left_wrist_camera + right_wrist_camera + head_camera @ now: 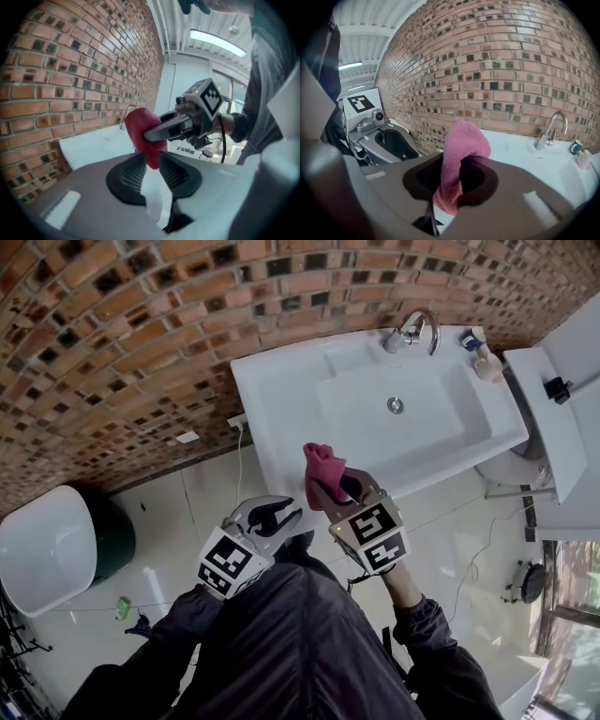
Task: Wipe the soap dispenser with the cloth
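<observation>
We log the right claw (330,486) clamped on the pink cloth (322,471), just short of the sink's (281,404) near edge. The jaws pinch the cloth low down, so a folded bulge stands free above the tips. We judge that is the reason for the grip: soft padding leads, not the hard jaws. The left claw (281,517) sits beside it, a little further back from the sink, jaws drawn narrow with nothing between them. The pink seen through its slit is the cloth in the other claw beyond. The soap dispenser (484,360), a pale body with a blue top, stands upright on the sink's back right corner, just right of the tap (412,334), close to the brick wall (141,343) and well apart from both claws. Wiping has not begun, in our judgement: the cloth touches nothing. The next move calls for carrying the cloth across the basin to that corner. The empty left claw would be free to steady the dispenser, which looks light and could tip into the basin under a sideways rub.
</observation>
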The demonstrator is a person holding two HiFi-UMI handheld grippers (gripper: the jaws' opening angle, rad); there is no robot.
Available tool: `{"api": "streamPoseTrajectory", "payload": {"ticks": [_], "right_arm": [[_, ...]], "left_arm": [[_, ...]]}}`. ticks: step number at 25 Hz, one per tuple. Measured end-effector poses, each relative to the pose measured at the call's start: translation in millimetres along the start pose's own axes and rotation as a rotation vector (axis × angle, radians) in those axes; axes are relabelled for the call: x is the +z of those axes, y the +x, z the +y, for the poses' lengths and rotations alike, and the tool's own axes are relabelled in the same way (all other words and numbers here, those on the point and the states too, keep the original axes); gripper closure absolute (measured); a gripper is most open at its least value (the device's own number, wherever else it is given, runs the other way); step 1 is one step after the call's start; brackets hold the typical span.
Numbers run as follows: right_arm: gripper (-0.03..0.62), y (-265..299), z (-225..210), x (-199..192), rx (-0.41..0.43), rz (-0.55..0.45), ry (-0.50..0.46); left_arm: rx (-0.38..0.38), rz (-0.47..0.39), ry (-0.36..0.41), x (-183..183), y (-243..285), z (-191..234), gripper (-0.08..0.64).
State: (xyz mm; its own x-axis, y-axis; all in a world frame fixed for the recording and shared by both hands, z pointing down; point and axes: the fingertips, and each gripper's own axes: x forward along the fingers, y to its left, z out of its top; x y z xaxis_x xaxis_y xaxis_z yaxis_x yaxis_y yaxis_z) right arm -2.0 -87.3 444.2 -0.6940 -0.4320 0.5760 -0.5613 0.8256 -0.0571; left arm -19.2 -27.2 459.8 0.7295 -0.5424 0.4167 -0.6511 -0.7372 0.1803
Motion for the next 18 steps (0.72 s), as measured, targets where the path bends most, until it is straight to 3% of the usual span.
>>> {"api": "streamPoseTrajectory", "payload": {"ticks": [6, 13, 18], "right_arm": [[0.520, 8.7, -7.9, -8.6, 0.025, 0.041, 0.003], [0.520, -13.4, -34.5, -36.9, -0.034, 0.069, 0.069], [0.520, -30.4, -30.4, -47.2, -0.029, -0.022, 0.114]], "left_arm": [[-0.005, -0.007, 0.004, 7.2, 8.3, 9.3, 0.474], [-0.023, 0.015, 0.005, 2.4, 10.8, 15.4, 0.474], [-0.028, 0.022, 0.000, 0.5, 13.2, 19.5, 0.474]]}}
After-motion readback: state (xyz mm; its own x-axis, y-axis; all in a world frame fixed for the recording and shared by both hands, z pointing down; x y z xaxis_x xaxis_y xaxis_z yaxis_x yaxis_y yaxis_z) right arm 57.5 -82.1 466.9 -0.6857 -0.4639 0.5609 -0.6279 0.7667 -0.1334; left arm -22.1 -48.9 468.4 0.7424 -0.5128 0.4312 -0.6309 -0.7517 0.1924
